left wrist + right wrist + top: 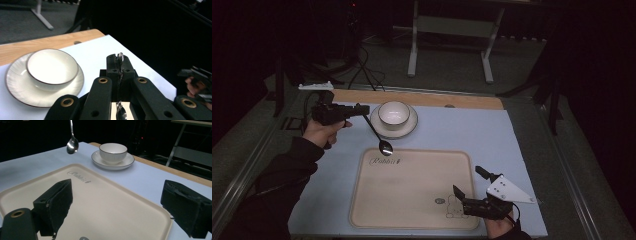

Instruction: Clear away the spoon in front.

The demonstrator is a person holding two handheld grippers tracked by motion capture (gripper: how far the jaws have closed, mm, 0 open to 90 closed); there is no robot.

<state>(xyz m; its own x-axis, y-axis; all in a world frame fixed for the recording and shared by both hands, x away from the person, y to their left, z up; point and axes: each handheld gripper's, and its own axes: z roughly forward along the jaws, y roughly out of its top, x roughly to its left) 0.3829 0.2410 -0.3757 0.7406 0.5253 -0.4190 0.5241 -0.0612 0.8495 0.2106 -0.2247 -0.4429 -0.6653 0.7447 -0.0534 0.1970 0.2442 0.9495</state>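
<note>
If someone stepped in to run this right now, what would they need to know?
Left gripper: shut on the spoon handle; the spoon hangs bowl-down in the air, near the tray's far edge.
Right gripper: open, holding nothing, over the tray's near right corner.
The bowl sits on its saucer beyond the tray.
Done: spoon picked up.
Left: probably setting it down; tray, bowl or saucer, I can't tell.

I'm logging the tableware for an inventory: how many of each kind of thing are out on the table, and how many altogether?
Spoon: 1, held in the left gripper
Bowl: 1, on the saucer
Saucer: 1
Tray: 1
Total: 4
</note>
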